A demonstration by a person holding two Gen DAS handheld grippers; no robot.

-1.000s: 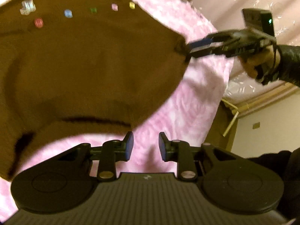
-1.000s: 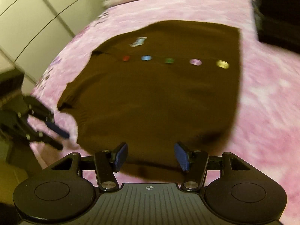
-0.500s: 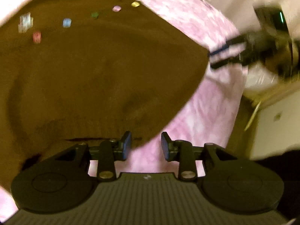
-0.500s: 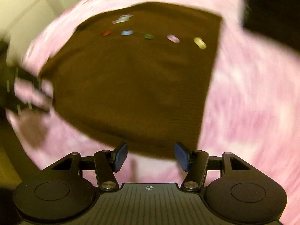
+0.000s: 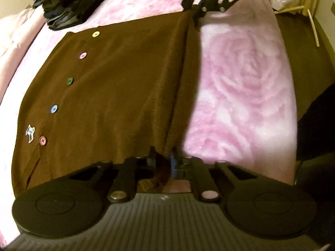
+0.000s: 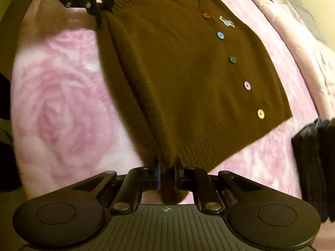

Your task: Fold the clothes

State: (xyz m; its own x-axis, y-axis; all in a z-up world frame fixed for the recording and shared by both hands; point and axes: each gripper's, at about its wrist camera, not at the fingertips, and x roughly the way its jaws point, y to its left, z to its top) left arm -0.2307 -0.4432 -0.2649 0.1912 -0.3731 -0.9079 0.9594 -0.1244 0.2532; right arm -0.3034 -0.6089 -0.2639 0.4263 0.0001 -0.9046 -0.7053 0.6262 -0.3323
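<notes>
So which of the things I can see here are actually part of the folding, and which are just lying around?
Part of the job:
brown cardigan, with its coloured buttons
left gripper, clamped on one corner
right gripper, clamped on the other corner of the same side

Just lying about:
pink rose blanket underneath
dark pile of clothes
wooden sticks

Setting: home bedroom | Evidence: bed with pink rose-print blanket [image 5: 240, 79], centre and right | folded dark clothes [image 5: 62, 4], upper left

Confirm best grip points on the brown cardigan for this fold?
As now: both ends of the cardigan's plain side edge, approached from the blanket side. Left gripper pinches the neck end, right gripper the ribbed hem corner; that edge lifts taut, away from the buttons.
</notes>
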